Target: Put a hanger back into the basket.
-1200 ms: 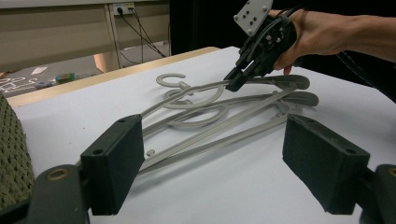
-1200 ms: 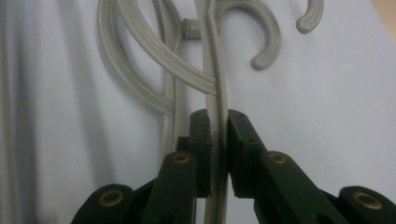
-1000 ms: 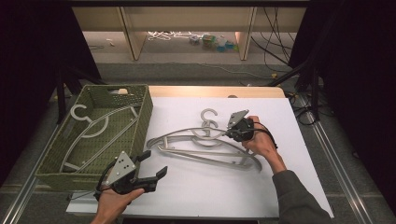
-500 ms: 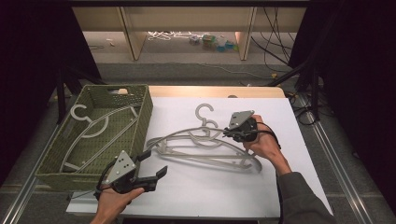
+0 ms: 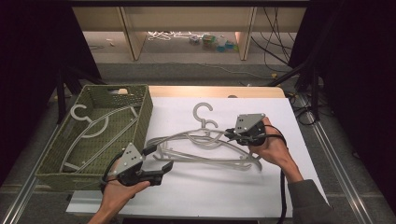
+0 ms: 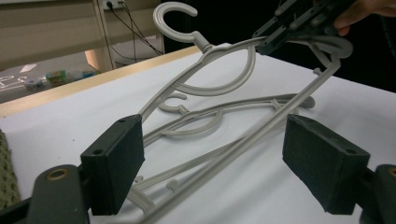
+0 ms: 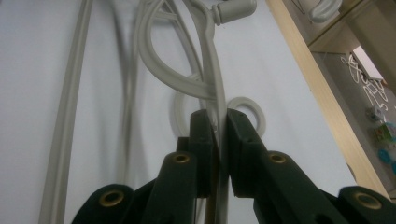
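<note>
The right gripper point(image 5: 232, 134) is clenched on the shoulder of the top hanger point(image 5: 205, 140), which tilts up off the sheet point(image 5: 280, 107) at table centre; a second hanger point(image 5: 219, 161) lies under it. The left gripper point(image 5: 159, 161), at seven o'clock from them, is released, its jaws wide apart at the hanger's low end. At nine o'clock a basket point(image 5: 140, 121) holds another hanger point(image 5: 93, 126).

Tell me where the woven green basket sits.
High view: the woven green basket sits at the table's left edge, beside the white mat, with one grey plastic hanger inside.
</note>
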Demonstrator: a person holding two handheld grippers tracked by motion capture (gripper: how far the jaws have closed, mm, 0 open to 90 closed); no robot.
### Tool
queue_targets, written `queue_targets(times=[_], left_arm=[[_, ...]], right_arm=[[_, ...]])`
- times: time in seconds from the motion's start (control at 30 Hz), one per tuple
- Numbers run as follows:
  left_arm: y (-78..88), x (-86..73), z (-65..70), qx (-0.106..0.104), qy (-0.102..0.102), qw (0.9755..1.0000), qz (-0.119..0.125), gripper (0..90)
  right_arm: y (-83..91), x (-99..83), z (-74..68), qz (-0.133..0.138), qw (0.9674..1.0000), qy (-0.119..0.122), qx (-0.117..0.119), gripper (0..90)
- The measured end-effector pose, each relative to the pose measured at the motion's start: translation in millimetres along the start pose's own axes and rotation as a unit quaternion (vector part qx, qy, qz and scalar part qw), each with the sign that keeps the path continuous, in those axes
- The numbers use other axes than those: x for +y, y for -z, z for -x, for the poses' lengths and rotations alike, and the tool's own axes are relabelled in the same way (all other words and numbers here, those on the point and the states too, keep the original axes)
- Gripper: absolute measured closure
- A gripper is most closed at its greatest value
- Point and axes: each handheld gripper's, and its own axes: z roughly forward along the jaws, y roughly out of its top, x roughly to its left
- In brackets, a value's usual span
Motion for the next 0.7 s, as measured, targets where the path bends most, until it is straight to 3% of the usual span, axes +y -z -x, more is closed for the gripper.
queue_targets(times=[0.33, 0.4, 0.43, 0.47, 0.7], left_arm=[[-37.0, 20.3, 2.3, -0.034, -0.018, 0.9982, -0.045, 23.3], [-40.8, 23.0, 1.9, -0.037, -0.015, 0.9979, -0.05, 23.3], [-42.5, 24.5, 1.3, -0.04, -0.014, 0.9978, -0.051, 23.3], [-43.9, 25.4, 0.8, -0.041, -0.01, 0.9977, -0.053, 23.5], [-56.6, 27.7, -3.1, -0.054, 0.003, 0.9961, -0.069, 26.6]], right_arm=[[13.1, 3.0, -22.6, 0.009, 0.9996, 0.022, 0.012, 82.0], [14.8, 3.3, -27.4, 0.009, 0.9993, 0.025, 0.025, 82.0], [15.1, 3.3, -28.0, 0.01, 0.9994, 0.029, 0.017, 82.0], [16.0, 3.4, -30.3, 0.01, 0.9993, 0.026, 0.025, 82.0], [19.2, 7.0, -36.5, 0.014, 0.999, 0.037, 0.022, 82.0]])
